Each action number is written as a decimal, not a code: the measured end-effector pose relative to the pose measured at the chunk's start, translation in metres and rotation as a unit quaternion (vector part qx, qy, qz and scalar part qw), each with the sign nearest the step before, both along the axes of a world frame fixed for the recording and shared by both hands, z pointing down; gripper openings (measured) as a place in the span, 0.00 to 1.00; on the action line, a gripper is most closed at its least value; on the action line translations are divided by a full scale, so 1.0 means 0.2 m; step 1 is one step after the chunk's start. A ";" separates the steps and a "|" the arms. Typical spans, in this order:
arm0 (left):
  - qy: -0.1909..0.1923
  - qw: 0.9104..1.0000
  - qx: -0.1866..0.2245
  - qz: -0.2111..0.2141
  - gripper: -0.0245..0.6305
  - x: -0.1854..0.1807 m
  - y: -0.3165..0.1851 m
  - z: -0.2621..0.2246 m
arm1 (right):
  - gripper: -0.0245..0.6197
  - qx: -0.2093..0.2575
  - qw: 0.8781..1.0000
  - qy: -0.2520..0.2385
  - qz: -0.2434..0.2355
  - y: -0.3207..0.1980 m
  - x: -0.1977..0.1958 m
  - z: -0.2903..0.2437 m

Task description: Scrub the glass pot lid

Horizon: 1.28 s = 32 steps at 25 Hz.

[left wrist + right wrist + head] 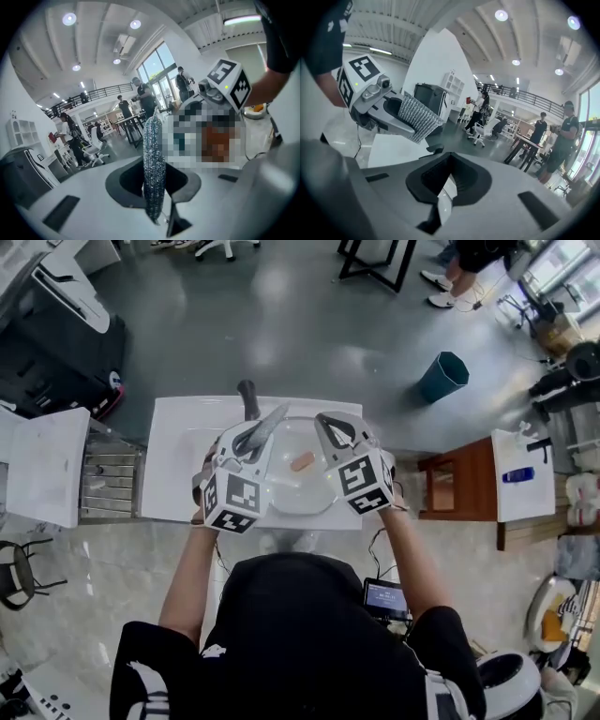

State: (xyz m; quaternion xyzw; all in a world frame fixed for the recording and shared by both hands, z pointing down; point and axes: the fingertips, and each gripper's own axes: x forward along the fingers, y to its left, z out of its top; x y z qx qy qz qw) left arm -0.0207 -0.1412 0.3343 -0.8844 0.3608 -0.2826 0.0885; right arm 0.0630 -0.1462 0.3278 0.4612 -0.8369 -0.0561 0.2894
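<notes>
The glass pot lid lies over the white table between both tools, orange knob up. It looks stiff, slick, breakable and fairly heavy, so the rim or the knob is the place to hold. The left gripper is clamped on a soft, light silver scouring pad. The right gripper is clenched; the pale sliver in its jaws may be the lid's rim. Around the table are a polished grey floor and an open hall.

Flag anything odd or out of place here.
Nothing stands out: the lid looks whole, the table shows no spill, and the pad sits straight in the left tool.
</notes>
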 end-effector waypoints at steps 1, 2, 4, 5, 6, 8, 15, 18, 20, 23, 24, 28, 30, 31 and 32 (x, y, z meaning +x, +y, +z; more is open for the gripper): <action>0.011 1.000 0.010 0.000 0.15 0.00 -0.01 -0.06 | 0.04 0.010 1.000 -0.015 0.008 0.00 0.01 -0.05; 0.021 1.000 0.020 0.001 0.15 0.01 -0.02 -0.12 | 0.04 0.019 0.999 -0.032 0.015 0.00 0.01 -0.11; 0.044 0.998 0.036 0.002 0.15 0.01 -0.02 -0.22 | 0.04 0.034 0.997 -0.069 0.029 0.01 0.02 -0.22; 0.059 0.997 0.041 0.002 0.15 0.02 -0.02 -0.27 | 0.04 0.039 0.995 -0.087 0.037 0.02 0.04 -0.27; 0.075 0.996 0.045 0.001 0.15 0.02 -0.01 -0.31 | 0.03 0.045 0.993 -0.102 0.046 0.03 0.05 -0.32; 0.110 0.993 0.054 0.002 0.15 0.04 0.00 -0.40 | 0.03 0.060 0.988 -0.127 0.057 0.05 0.07 -0.41; 0.212 0.975 0.066 0.006 0.15 0.11 0.02 -0.64 | 0.03 0.124 0.970 -0.196 0.073 0.11 0.12 -0.68; 0.214 0.973 0.082 0.007 0.15 0.11 0.02 -0.68 | 0.03 0.136 0.966 -0.204 0.079 0.11 0.13 -0.73; 0.215 0.973 0.086 0.008 0.15 0.12 0.02 -0.69 | 0.03 0.139 0.965 -0.208 0.084 0.12 0.14 -0.73; 0.213 0.972 0.095 0.008 0.15 0.14 0.04 -0.71 | 0.03 0.142 0.963 -0.212 0.089 0.15 0.17 -0.73; 0.214 0.972 0.097 0.009 0.15 0.15 0.04 -0.72 | 0.03 0.144 0.962 -0.213 0.089 0.15 0.17 -0.74; 0.219 0.970 0.103 0.011 0.15 0.16 0.03 -0.74 | 0.03 0.151 0.962 -0.210 0.088 0.15 0.18 -0.75; 0.219 0.970 0.104 0.011 0.15 0.17 0.03 -0.74 | 0.03 0.152 0.963 -0.207 0.087 0.14 0.18 -0.75; 0.219 0.970 0.104 0.011 0.15 0.18 0.03 -0.74 | 0.03 0.151 0.963 -0.206 0.087 0.14 0.18 -0.75; 0.219 0.970 0.104 0.010 0.15 0.18 0.03 -0.74 | 0.03 0.151 0.963 -0.206 0.087 0.14 0.19 -0.75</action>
